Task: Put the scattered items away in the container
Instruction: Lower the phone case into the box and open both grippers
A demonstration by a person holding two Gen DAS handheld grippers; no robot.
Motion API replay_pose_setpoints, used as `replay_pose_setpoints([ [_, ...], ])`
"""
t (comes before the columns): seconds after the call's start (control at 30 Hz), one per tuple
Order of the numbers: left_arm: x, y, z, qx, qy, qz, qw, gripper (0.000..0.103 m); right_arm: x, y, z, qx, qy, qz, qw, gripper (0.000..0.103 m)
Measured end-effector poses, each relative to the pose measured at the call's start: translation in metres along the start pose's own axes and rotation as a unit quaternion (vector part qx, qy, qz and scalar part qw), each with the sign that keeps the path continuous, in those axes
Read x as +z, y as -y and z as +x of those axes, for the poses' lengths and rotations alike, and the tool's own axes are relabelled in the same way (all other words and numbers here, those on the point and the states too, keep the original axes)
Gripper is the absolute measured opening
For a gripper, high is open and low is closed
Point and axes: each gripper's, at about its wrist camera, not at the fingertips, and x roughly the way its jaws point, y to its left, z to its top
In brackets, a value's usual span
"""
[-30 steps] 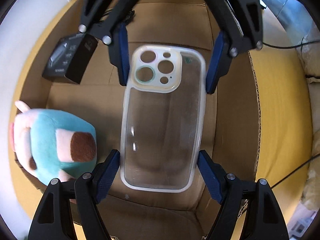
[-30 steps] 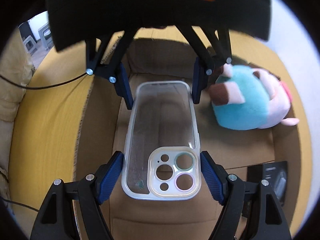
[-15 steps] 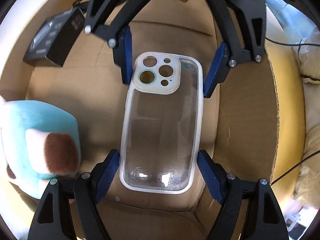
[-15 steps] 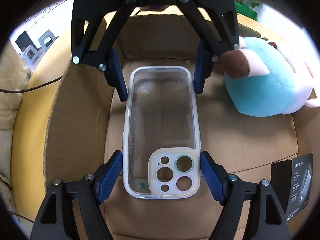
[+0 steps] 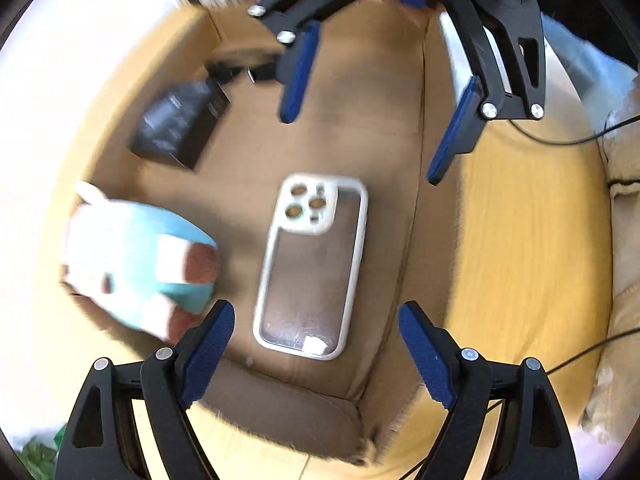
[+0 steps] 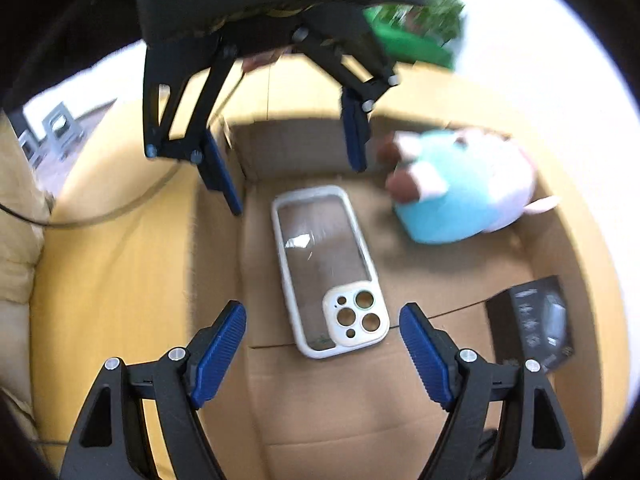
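A clear phone case (image 5: 312, 268) with a white camera frame lies flat on the floor of the cardboard box (image 5: 288, 408), touched by neither gripper. My left gripper (image 5: 316, 320) hovers above it with its jaws opening and nothing between the pads. My right gripper (image 6: 322, 320) faces it from the other side, also open and empty above the case (image 6: 328, 272). Each gripper shows at the top of the other's view: the right gripper (image 5: 362, 142) and the left gripper (image 6: 296, 186). Both views are blurred by motion.
A teal and pink plush toy (image 5: 140, 256) (image 6: 464, 192) and a small black carton (image 5: 180, 124) (image 6: 536, 320) also lie in the box (image 6: 216, 260). Yellow fabric (image 5: 520, 260) surrounds the box, with black cables (image 5: 560, 142) across it. A green plant (image 6: 416, 28) stands beyond.
Both grippers have lifted away from the phone case, which they flanked closely before. The case stays on the box floor and looks smaller now. More of the box and surroundings shows.
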Motion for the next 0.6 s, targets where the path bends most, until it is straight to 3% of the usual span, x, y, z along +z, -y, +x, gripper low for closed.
replay_pose_setpoints([
  [0.1,0.005,0.003,-0.032,0.051,0.062,-0.032,0.9963,0.094,-0.004,-0.019,-0.038,-0.034,0.049,0.036,0.998,0.079],
  [0.2,0.01,0.007,-0.059,0.103,0.139,-0.085,0.9813,0.099,-0.009,-0.021,-0.063,-0.108,0.1,0.109,0.983,0.079],
  [0.27,0.006,0.02,-0.082,0.13,0.185,-0.132,0.9652,0.101,-0.018,-0.029,-0.07,-0.156,0.12,0.182,0.963,0.079],
  [0.33,0.002,0.025,-0.086,0.131,0.228,-0.189,0.9461,0.102,-0.034,-0.033,-0.066,-0.207,0.125,0.251,0.937,0.079],
  [0.4,-0.003,0.036,-0.095,0.125,0.263,-0.246,0.9245,0.102,-0.049,-0.028,-0.067,-0.229,0.127,0.299,0.918,0.079],
  [0.5,-0.002,0.06,-0.093,0.137,0.291,-0.335,0.8854,0.103,-0.073,-0.039,-0.077,-0.271,0.119,0.377,0.878,0.079],
  [0.57,0.0,0.069,-0.084,0.141,0.296,-0.364,0.8719,0.103,-0.085,-0.043,-0.084,-0.293,0.111,0.42,0.852,0.079],
  [0.6,0.004,0.077,-0.082,0.144,0.299,-0.38,0.8633,0.103,-0.09,-0.046,-0.087,-0.299,0.109,0.428,0.846,0.079],
])
